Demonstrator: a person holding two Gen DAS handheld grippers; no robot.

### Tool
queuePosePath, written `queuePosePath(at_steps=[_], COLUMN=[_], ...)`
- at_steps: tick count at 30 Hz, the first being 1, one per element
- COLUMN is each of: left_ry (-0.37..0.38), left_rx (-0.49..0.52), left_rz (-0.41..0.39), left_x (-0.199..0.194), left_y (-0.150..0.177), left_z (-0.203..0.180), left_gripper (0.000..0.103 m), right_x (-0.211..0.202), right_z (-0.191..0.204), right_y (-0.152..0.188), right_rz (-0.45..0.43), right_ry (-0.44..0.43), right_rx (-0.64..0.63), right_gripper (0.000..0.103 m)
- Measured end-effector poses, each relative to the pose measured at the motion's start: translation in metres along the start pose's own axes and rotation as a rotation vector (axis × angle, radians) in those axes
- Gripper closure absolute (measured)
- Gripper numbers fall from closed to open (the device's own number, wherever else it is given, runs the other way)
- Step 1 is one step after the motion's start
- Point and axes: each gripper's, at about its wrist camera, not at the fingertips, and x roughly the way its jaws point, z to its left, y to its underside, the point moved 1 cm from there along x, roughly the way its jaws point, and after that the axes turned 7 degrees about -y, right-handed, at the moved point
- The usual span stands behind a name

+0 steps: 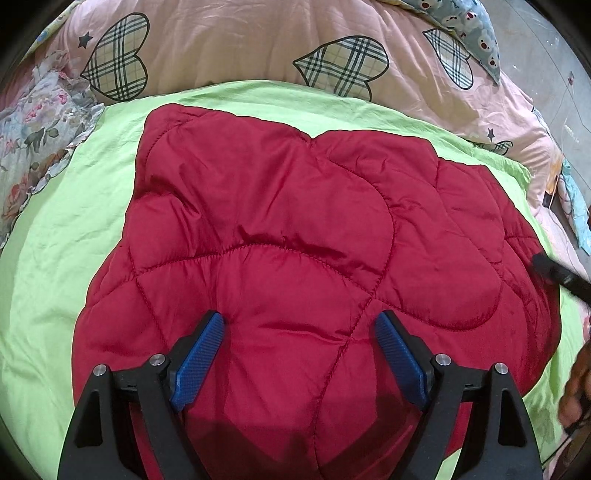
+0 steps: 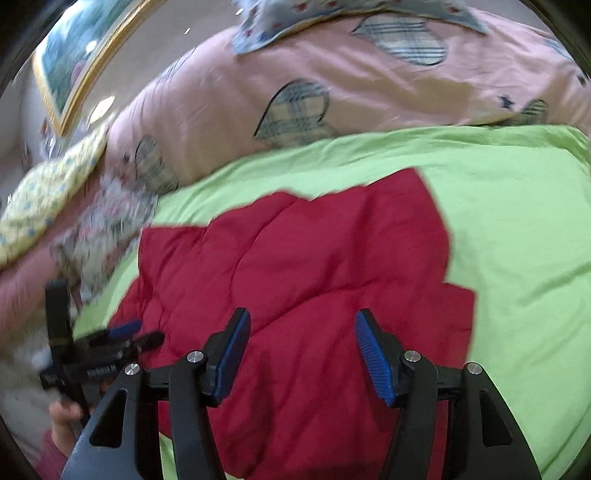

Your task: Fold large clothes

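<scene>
A red quilted puffer jacket (image 1: 280, 236) lies folded into a compact shape on a lime green sheet (image 1: 74, 236). My left gripper (image 1: 299, 325) is open, its blue pads just above the jacket's near part, holding nothing. My right gripper (image 2: 303, 325) is open and empty over the jacket (image 2: 295, 258) in the blurred right wrist view. The left gripper also shows at the left edge of the right wrist view (image 2: 125, 332). The right gripper's black tip shows at the right edge of the left wrist view (image 1: 554, 273).
A pink duvet with plaid hearts (image 1: 258, 40) is bunched behind the sheet. A floral cloth (image 1: 33, 140) lies at the left. A blue patterned cloth (image 1: 469, 29) lies at the back right. A framed picture (image 2: 74, 70) leans at the far left.
</scene>
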Motion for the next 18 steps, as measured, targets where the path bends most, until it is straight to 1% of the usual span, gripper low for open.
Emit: queuePosePath(at_steps=[2, 4, 11, 16, 18], left_ry=[-0.001, -0.006, -0.035, -0.071, -0.088], left_rx=[-0.001, 0.002, 0.023, 0.013, 0.027], left_rz=[0.0, 0.002, -0.02, 0.006, 0.014], left_x=[0.0, 0.001, -0.012, 0.001, 0.004], left_y=[0.0, -0.001, -0.006, -0.009, -0.01], left_z=[0.0, -0.001, -0.009, -0.011, -0.013], left_gripper=[0.017, 0.017, 0.017, 0.015, 0.014], right_x=[0.012, 0.021, 0.029, 0.034, 0.031], right_z=[-0.002, -0.004, -0.011, -0.012, -0.012], right_y=[0.006, 0.009, 0.009, 0.008, 0.007], right_rz=[0.032, 0.046, 0.045, 0.047, 0.048], right_ry=[0.034, 0.054, 0.066, 0.073, 0.074], right_rx=[-0.008, -0.015, -0.006, -0.007, 0.003], right_gripper=[0.042, 0.043, 0.042, 0.042, 0.042])
